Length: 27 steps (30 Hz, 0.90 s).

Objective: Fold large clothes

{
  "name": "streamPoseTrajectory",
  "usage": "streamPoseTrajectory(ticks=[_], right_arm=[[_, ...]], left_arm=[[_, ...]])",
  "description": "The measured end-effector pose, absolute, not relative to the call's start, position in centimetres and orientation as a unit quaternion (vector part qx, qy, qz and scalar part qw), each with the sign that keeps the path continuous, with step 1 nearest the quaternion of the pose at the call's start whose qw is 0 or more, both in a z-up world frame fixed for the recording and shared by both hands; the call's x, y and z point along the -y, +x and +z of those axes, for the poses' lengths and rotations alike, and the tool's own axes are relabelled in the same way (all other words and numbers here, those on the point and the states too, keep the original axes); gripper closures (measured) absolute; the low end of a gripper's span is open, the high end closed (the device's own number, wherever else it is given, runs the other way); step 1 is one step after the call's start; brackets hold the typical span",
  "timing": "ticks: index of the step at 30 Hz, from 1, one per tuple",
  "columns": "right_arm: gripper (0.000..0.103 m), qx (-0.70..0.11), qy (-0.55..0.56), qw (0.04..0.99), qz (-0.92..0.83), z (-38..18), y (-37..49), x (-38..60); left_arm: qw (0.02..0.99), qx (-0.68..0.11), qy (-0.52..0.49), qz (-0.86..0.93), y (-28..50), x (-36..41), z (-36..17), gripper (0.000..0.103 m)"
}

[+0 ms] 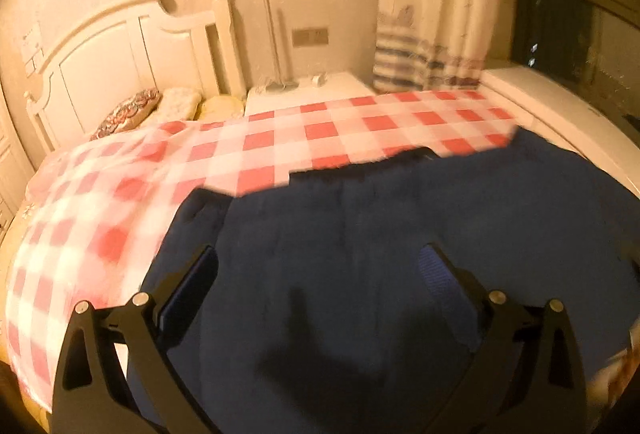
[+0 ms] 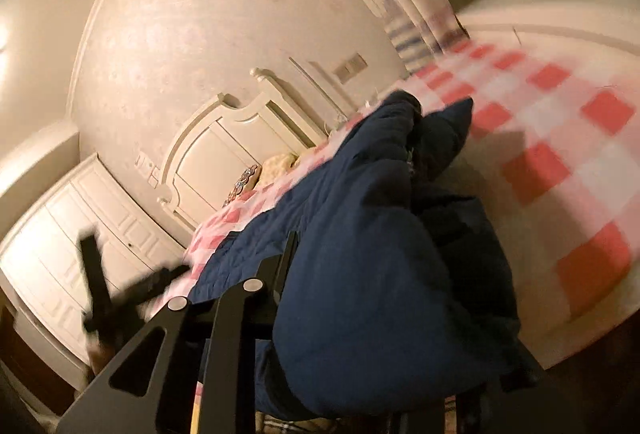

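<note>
A cream carved wooden headboard (image 1: 120,46) stands against the pale wall at the far end of the bed, with a patterned round cushion (image 1: 128,110) and pale pillows at its foot. Beside it sits a white bedside cabinet (image 1: 308,90), and a cream curtain with blue stripes (image 1: 436,2) hangs further along next to a dark window. A red-and-white checked cloth (image 1: 280,138) covers the bed. In the right wrist view a white panelled wardrobe (image 2: 80,234) shows beside the headboard.

The dark navy quilted garment (image 1: 380,234) lies spread on the checked cloth, filling the near part of the bed. The left hand-held gripper (image 1: 318,262) hovers over it with its fingers wide apart and nothing between them. The right hand-held gripper (image 2: 360,314) has a thick fold of the same garment (image 2: 360,254) bunched between its fingers, clamped on it after just closing; one finger is hidden by the cloth. The left one appears blurred in that view (image 2: 120,294), off the bed edge.
</note>
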State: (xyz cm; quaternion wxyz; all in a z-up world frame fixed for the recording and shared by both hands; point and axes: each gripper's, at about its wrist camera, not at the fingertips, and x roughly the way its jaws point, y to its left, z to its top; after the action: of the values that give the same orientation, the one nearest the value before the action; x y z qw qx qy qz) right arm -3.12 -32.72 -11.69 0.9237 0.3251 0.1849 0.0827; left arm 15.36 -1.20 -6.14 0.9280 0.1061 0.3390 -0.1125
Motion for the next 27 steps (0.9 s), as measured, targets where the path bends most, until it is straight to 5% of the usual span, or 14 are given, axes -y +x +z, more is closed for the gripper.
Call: streamPoseTrajectory(ticks=[7,11,18,27], right_arm=[[0.072,-0.184,0.268,0.942,0.082,-9.6,-3.8,31.4],[0.072,-0.192,0.254,0.944,0.08,-9.3,-3.8,31.1],[0.072,-0.186,0.194,0.96,0.08,-6.8,-3.2,28.3],[0.071,-0.178,0.062,0.976,0.113,-2.7,-0.8,18.9]], left_arm=[[0.871,-0.44,0.212,-0.055,26.5,8.4,-13.0,0.002],[0.872,-0.443,0.196,-0.064,27.2,7.4,-12.7,0.002],[0.922,-0.34,0.141,-0.124,14.6,0.4,-8.2,0.004],[0.915,-0.317,0.18,-0.175,5.9,-1.9,-14.8,0.002]])
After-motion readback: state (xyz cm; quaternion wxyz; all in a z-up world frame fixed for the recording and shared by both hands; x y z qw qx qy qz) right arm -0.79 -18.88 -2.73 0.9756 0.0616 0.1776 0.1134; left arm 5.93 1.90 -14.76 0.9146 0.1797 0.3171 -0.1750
